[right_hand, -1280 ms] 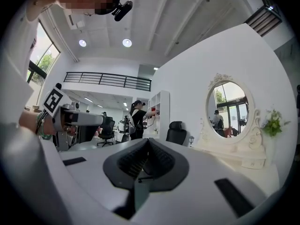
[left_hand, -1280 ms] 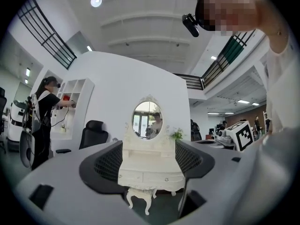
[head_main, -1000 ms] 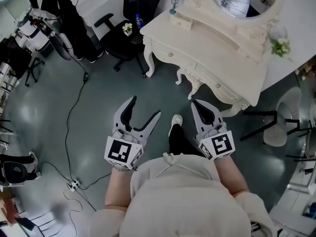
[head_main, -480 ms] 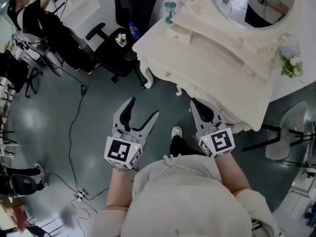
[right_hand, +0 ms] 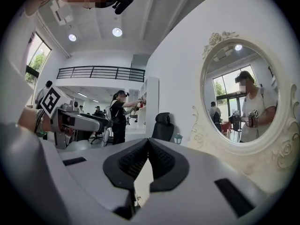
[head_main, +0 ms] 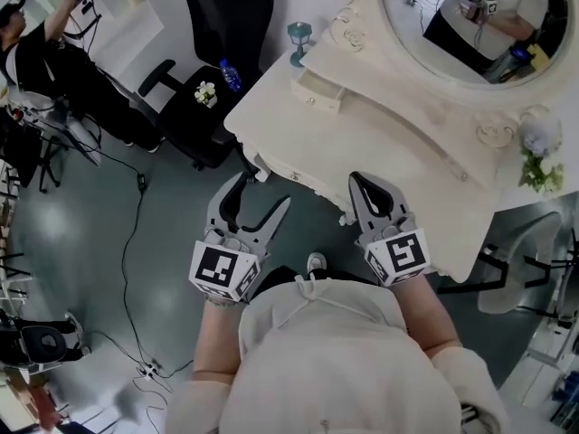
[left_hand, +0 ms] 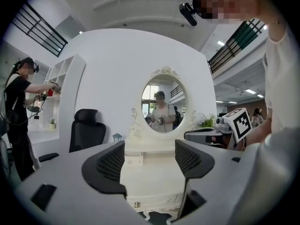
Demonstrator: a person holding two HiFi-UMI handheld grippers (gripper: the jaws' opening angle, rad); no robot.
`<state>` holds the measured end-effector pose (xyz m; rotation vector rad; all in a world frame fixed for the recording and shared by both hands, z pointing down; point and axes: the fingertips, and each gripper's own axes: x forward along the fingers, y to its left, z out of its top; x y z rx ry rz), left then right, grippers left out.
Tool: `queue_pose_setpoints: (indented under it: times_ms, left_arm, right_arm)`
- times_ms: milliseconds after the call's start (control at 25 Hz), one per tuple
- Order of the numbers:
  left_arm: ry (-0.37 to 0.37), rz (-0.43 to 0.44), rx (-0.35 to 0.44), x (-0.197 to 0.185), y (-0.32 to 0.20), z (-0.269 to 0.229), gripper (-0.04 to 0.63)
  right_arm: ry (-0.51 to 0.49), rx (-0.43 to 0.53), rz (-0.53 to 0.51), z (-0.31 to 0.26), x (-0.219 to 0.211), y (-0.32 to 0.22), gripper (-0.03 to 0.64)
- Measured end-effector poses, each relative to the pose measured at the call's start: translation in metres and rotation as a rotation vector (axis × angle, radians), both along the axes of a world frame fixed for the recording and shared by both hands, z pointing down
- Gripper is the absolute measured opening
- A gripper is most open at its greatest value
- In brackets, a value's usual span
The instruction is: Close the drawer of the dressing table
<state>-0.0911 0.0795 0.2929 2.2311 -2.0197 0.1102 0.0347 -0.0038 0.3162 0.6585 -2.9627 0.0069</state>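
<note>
The cream dressing table [head_main: 398,152] with its oval mirror [head_main: 470,16] fills the upper right of the head view. A small upper drawer [head_main: 315,90] on the tabletop stands pulled out; in the left gripper view the drawer [left_hand: 133,159] shows between the jaws, far off. My left gripper [head_main: 262,193] is open with nothing in it, at the table's front left corner. My right gripper [head_main: 369,184] has its jaws together, its tips over the table's front edge. The left gripper [left_hand: 149,161] faces the mirror [left_hand: 164,102]; the right gripper [right_hand: 149,146] is shut on nothing.
A black office chair [head_main: 194,107] with a water bottle [head_main: 228,73] on its seat stands left of the table. A blue goblet [head_main: 298,34] and flowers [head_main: 543,165] sit on the tabletop. A cable [head_main: 136,206] runs across the floor. A person [head_main: 36,43] stands far left.
The view has moved toward the dressing table: its front edge now lies under both grippers' tips. Both grippers keep their pose, left open, right shut.
</note>
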Motion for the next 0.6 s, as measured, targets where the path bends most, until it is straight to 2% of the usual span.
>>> queue_pose_setpoints:
  times_ms: [120,200,600]
  left_arm:
    - [0.000,0.039,-0.022,-0.002,-0.032,0.008,0.345]
    - [-0.007,0.061,-0.042,-0.006,-0.054,0.016,0.345]
    - [0.019,0.194,-0.130,-0.041,-0.174,0.079,0.347]
  right_arm:
    - [0.009,0.040,-0.008,-0.006,-0.010,-0.026,0.006]
    - [0.009,0.035,0.008,-0.006,-0.016,-0.045,0.006]
    - [0.032,-0.036,0.187,0.036,-0.032,-0.139,0.006]
